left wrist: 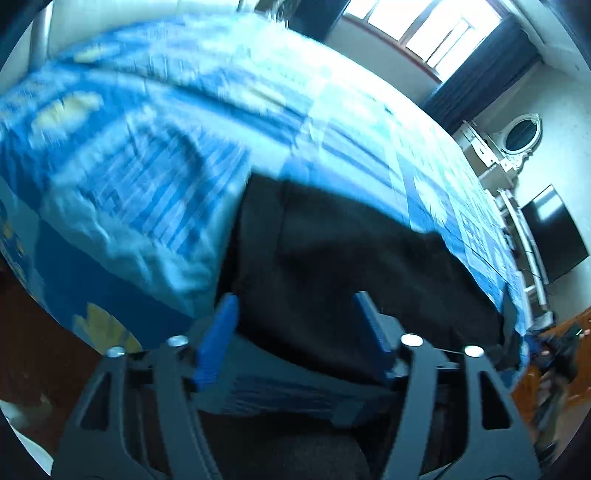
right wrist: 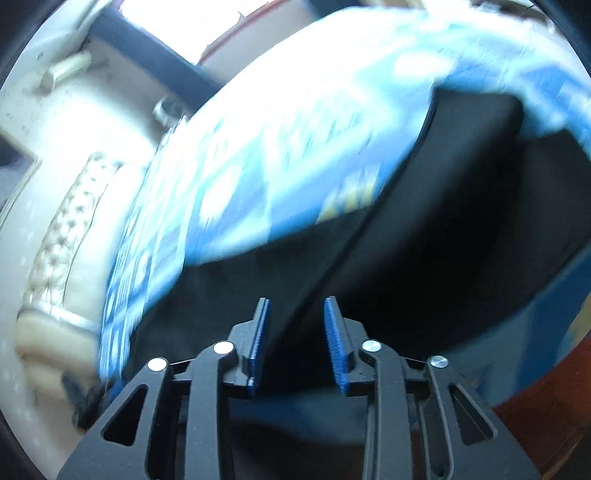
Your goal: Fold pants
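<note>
- Two tools in view, one per wrist camera, both aimed down at black pants on a bed; both pictures smeared by motion blur.
- Left tool [left wrist: 295, 314]: bottom centre of the left wrist view; blue ribbed pads [left wrist: 218, 339] standing wide apart; dark cloth seen through the gap, yet no pad seen pressing on it; nothing gripped.
- Pants [left wrist: 351, 266]: centre to lower right of the left wrist view; flat dark mass spread on the bedspread [left wrist: 155, 155], reaching from just beyond the pads toward the bed's right edge; straight fold or seam running up from lower centre toward the top edge of the cloth.
- Bedspread: blue and white patchwork with pale yellow patches, filling the upper left and middle of the frame.
- Window [left wrist: 436, 33] at upper right, dark curtain [left wrist: 484, 77] beside it; oval mirror [left wrist: 522, 134] and dark screen [left wrist: 554, 236] along the right edge.
- Right tool [right wrist: 295, 325]: bottom centre of the right wrist view; blue pads [right wrist: 338, 343] partly apart, narrower than the left pair; pants [right wrist: 443, 229] showing behind the gap, no cloth clamped between the pads.
- Pants in the right wrist view: centre to right, with a long curved edge sweeping from upper right down to the gap; a flap of bedspread [right wrist: 280, 155] lying over the upper part.
- Cream tufted headboard [right wrist: 62, 240] along the left edge.
</note>
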`<state>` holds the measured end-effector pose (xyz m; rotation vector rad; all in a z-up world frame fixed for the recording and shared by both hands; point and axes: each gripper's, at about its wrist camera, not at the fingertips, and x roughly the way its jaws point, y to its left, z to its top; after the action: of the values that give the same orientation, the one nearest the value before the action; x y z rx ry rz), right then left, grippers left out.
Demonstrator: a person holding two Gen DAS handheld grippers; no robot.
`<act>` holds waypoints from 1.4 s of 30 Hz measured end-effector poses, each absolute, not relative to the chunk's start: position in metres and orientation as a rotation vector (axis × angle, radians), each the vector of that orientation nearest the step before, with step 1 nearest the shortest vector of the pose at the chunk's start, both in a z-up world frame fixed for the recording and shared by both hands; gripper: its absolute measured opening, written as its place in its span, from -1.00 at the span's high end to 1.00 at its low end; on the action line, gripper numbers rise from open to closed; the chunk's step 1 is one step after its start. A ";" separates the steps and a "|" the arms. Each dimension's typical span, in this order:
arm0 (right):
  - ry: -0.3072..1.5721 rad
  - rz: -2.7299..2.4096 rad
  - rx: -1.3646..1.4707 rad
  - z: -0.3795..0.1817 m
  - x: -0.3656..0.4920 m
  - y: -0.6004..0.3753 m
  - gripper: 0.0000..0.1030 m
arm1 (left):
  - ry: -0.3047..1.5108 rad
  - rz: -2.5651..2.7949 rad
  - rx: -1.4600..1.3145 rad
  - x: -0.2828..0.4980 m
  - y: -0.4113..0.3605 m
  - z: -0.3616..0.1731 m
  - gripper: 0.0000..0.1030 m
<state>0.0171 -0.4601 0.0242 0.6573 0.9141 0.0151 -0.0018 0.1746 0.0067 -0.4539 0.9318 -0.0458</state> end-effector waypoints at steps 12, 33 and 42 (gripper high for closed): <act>0.926 -0.401 0.751 -0.007 0.116 -0.607 0.05 | 1.028 -0.024 -0.450 0.021 0.155 -0.020 -0.57; 0.979 -0.281 0.354 -0.018 0.038 -0.707 0.77 | 1.024 0.111 -0.367 0.037 0.140 -0.035 -0.67; 0.998 -0.647 0.570 -0.040 0.017 -0.773 0.27 | 1.023 0.117 -0.351 0.037 0.137 -0.038 -0.75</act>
<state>0.0175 -0.7725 -0.0404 0.5703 0.9978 -0.6468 0.0374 0.1370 -0.0375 -0.3509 1.0235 0.1174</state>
